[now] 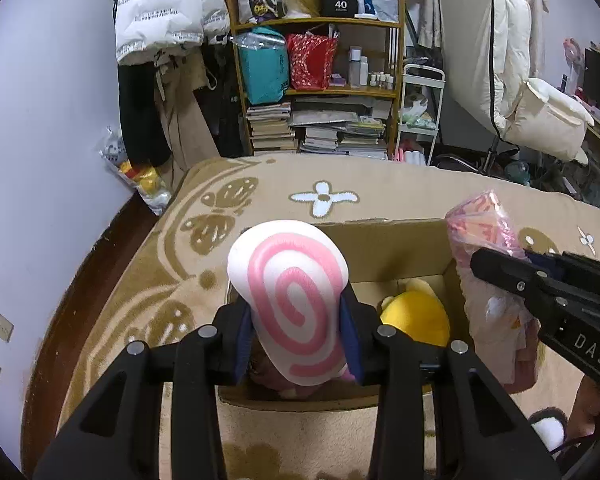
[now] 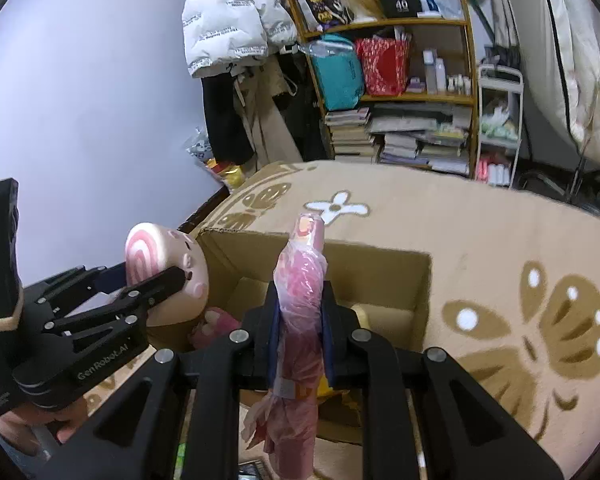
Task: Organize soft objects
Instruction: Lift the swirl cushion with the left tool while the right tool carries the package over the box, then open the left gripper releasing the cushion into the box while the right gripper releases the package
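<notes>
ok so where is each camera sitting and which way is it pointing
Left wrist: on the left hand-held gripper, looking down along its fingers at the swirl plush over the cardboard box; the right hand-held gripper shows.
Right wrist: on the right hand-held gripper, facing the bagged pink toy; the left one and a hand show.
Shared: box, rug, bookshelf.

The cardboard box (image 1: 384, 248) stands open-topped (yellow plush (image 1: 418, 320) fills one corner).
</notes>
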`<state>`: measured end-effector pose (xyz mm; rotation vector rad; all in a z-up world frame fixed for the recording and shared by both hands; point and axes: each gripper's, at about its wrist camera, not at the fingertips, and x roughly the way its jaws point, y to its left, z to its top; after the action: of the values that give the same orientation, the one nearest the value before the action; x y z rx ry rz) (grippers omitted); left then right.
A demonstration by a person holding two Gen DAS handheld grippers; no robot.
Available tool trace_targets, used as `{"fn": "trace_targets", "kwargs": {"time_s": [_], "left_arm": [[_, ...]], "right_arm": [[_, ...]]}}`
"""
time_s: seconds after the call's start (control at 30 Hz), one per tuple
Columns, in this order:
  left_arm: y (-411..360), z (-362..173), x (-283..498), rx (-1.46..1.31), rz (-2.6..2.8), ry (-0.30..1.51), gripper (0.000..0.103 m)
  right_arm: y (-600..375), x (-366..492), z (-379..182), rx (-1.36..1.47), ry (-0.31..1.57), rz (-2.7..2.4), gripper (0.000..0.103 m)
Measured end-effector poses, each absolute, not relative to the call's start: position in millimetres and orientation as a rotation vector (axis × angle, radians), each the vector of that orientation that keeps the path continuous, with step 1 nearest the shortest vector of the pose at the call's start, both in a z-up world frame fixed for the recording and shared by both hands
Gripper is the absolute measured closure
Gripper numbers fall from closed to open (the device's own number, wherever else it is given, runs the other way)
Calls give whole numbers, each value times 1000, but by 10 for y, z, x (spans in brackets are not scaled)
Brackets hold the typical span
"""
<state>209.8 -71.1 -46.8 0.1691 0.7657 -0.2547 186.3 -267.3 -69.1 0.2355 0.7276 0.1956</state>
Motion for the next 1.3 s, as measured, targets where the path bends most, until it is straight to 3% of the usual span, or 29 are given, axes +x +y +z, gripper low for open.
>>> {"fn": "trace_targets", "kwargs": {"time_s": [0.5,0.77,0.87,0.93,1.17,1.3], "left_arm": [[-717,-599,2165,166,-257,811,56],[-721,-621,2141,176,-245,826,48],[-713,-551,2089,178,-245,790,32],[-718,-496,2053,194,-229,764,18],[-643,-384,1990,201,-194,755,12],[-543,-302,1904,177,-199,771,11]], "right_arm": [[-2681,1924,-864,263,805,182,78],[-2709,1841,-906,308,818,183,56],[-2711,1811,-880,316,815,189,41],[-2713,1779,-848,322,809,191,38],[-2713,1656,-704,324,793,184,15],[-2701,1530,-589,304,783,171,12]]}}
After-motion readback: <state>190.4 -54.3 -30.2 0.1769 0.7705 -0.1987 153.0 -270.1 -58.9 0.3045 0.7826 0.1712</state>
